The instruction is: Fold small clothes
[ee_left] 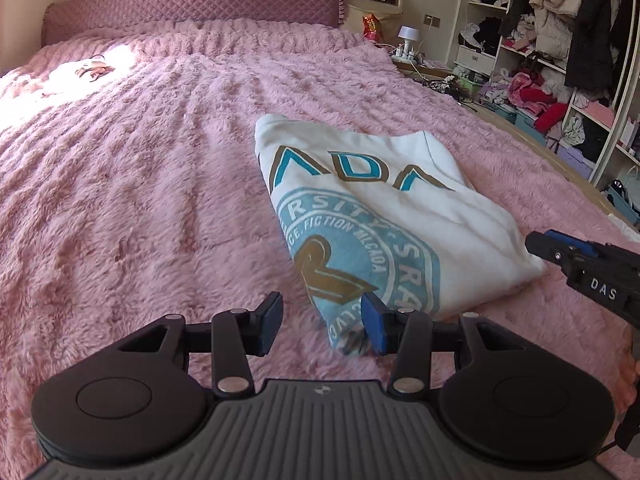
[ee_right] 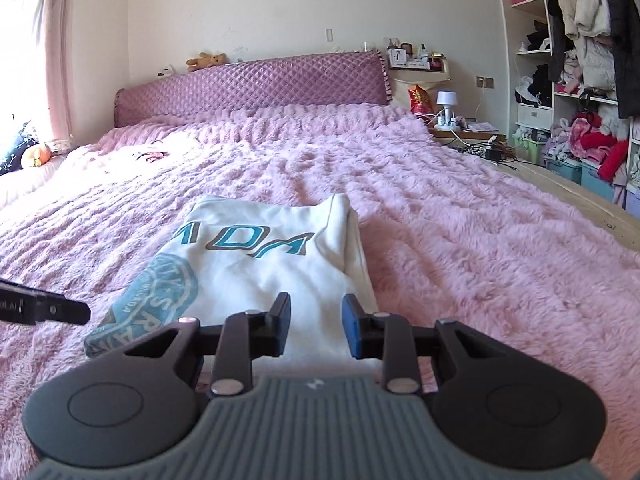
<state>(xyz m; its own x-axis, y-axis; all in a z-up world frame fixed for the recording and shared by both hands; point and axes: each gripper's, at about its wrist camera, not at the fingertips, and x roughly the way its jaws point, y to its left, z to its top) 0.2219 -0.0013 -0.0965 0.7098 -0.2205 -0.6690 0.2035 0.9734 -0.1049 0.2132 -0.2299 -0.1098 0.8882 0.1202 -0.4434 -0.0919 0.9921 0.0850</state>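
Observation:
A white T-shirt with a blue and brown print [ee_left: 372, 208] lies folded into a narrow rectangle on the pink fluffy bedspread [ee_left: 140, 184]. It also shows in the right wrist view [ee_right: 260, 264]. My left gripper [ee_left: 322, 322] is open at the shirt's near left corner, its right pad touching the printed edge. My right gripper [ee_right: 316, 326] is open, fingers astride the shirt's near edge, nothing held. The right gripper's tip also shows in the left wrist view [ee_left: 560, 250], just off the shirt's right corner. The left gripper's tip shows in the right wrist view [ee_right: 60, 310].
A purple quilted headboard [ee_right: 252, 88] stands at the far end with a teddy bear [ee_right: 206, 60] on top. A nightstand with a lamp [ee_right: 446, 102] and open shelves of clothes [ee_right: 580, 100] stand to the right. A small item [ee_left: 94, 68] lies far left on the bed.

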